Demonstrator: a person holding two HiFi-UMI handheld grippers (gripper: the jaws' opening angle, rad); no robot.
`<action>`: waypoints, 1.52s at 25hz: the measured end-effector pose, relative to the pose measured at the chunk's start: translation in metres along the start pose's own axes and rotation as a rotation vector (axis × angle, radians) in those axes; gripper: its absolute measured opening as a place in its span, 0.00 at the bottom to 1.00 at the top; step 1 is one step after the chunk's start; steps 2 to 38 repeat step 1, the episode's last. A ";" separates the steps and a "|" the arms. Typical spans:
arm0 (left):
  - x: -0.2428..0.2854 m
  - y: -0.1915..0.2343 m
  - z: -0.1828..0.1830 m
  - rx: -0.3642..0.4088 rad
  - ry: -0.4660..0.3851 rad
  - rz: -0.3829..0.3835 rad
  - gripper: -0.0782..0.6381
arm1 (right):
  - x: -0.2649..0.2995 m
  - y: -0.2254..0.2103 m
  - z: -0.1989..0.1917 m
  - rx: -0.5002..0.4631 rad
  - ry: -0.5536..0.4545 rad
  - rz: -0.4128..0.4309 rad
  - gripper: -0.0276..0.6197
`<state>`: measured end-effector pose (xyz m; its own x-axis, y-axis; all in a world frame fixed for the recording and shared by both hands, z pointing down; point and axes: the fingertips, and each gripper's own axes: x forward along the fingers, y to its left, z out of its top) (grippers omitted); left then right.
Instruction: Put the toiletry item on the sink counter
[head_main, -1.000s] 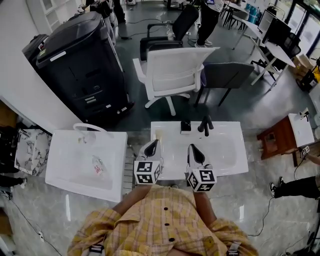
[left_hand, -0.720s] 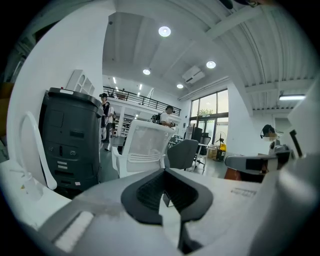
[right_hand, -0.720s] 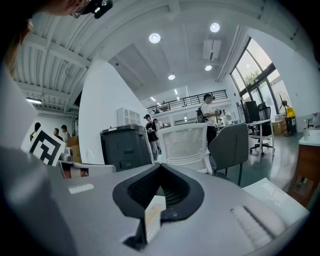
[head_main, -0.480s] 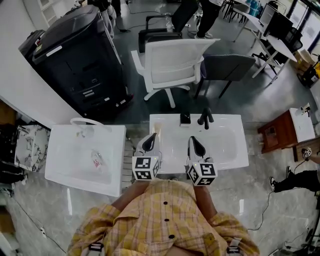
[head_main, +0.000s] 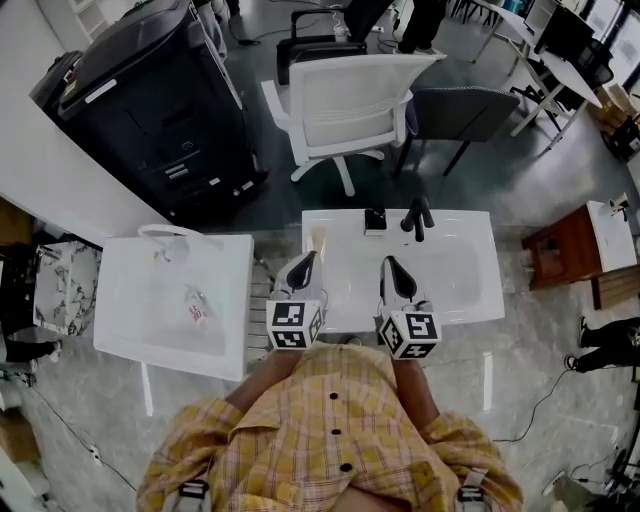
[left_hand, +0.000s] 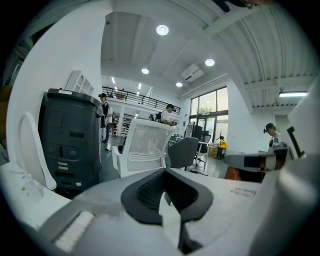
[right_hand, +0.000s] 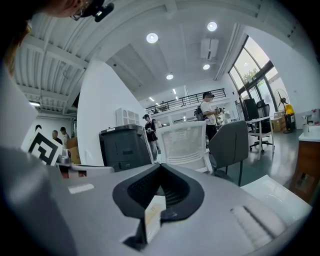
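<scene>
A small clear bottle with a red label (head_main: 197, 307) lies in the white basin (head_main: 130, 340) at the left. The white sink counter (head_main: 470, 300) is straight ahead. My left gripper (head_main: 304, 264) is shut and empty above the counter's front left part, well to the right of the bottle. In the left gripper view the left gripper (left_hand: 165, 172) shows its black pads meeting. My right gripper (head_main: 391, 266) hangs over the counter's front middle. In the right gripper view the right gripper (right_hand: 160, 167) has its pads together. A pale cream strip shows low between them; I cannot tell what it is.
A black faucet (head_main: 417, 215), a small black item (head_main: 375, 220) and a cream item (head_main: 319, 240) stand along the counter's back. Beyond are a black copier (head_main: 150, 100), a white chair (head_main: 350, 110) and a grey chair (head_main: 465, 115). A wooden stool (head_main: 565, 255) is at the right.
The head view has drifted a little. Both grippers stay shut in the same place over the counter's front, and the bottle has not moved.
</scene>
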<state>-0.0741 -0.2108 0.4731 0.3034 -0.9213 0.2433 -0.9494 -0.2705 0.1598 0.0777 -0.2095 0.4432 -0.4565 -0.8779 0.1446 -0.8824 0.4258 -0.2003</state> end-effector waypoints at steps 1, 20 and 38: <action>0.001 0.001 0.000 0.002 -0.001 -0.001 0.11 | 0.001 -0.001 0.000 -0.001 -0.002 -0.001 0.04; 0.001 0.001 0.000 0.002 -0.001 -0.001 0.11 | 0.001 -0.001 0.000 -0.001 -0.002 -0.001 0.04; 0.001 0.001 0.000 0.002 -0.001 -0.001 0.11 | 0.001 -0.001 0.000 -0.001 -0.002 -0.001 0.04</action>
